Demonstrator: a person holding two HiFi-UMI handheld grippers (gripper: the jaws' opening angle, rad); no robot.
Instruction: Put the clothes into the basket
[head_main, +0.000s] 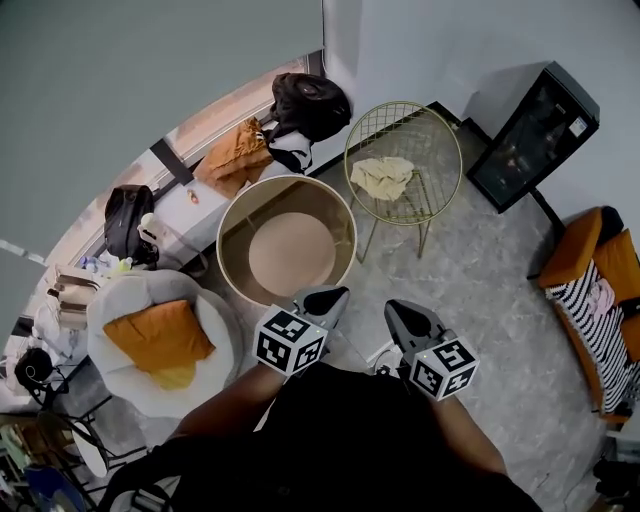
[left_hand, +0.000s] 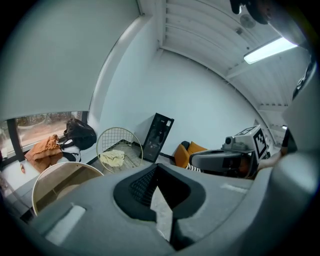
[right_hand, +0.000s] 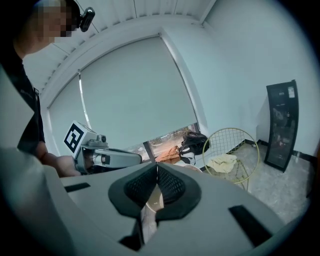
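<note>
One broad round basket stands on the floor just ahead of the person. Beside it to the right is a gold wire chair with a pale yellow cloth crumpled on its seat (an orange garment lies apart on the window ledge, next to a black backpack). Smaller still, the left gripper and the right gripper hover side by side near the basket's near rim, each with its jaws pressed together and nothing between them.
</note>
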